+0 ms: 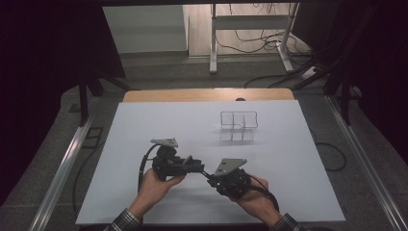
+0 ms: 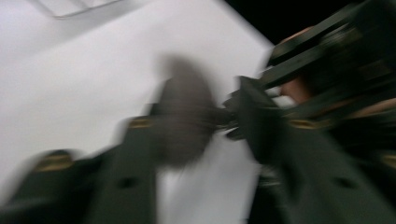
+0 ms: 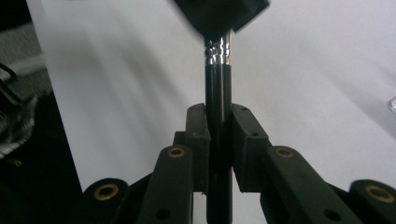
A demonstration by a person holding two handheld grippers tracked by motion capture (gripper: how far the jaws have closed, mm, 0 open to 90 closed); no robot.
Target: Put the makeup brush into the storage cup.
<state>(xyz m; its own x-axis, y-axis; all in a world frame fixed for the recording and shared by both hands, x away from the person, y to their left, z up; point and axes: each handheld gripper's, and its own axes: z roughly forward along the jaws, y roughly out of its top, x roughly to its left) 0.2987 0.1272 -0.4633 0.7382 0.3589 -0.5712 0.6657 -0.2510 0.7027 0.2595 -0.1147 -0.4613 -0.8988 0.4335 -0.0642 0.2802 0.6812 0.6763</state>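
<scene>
The right gripper (image 3: 218,140) is clamped on a thin black stick with a ridged silver band (image 3: 218,100), likely a makeup brush or a pen; its two pads pinch the black shaft just below that band. In the high view the stick (image 1: 206,173) runs between the two tools, low over the white table (image 1: 298,159), near the person's edge. The left gripper (image 1: 196,165) has its jaws closed on the far end of the stick, which the left gripper view shows as a blurred, dark, rounded shape (image 2: 184,116) between its pads; whether that is bristles or a cap cannot be told. The stick looks light, stiff and smooth, so it may slip or twist if pinched loosely. The plain shaft seems the safest place to hold it, and the rounded end the softer one. Well apart, farther back on the table, stands a clear box with compartments (image 1: 238,126).
</scene>
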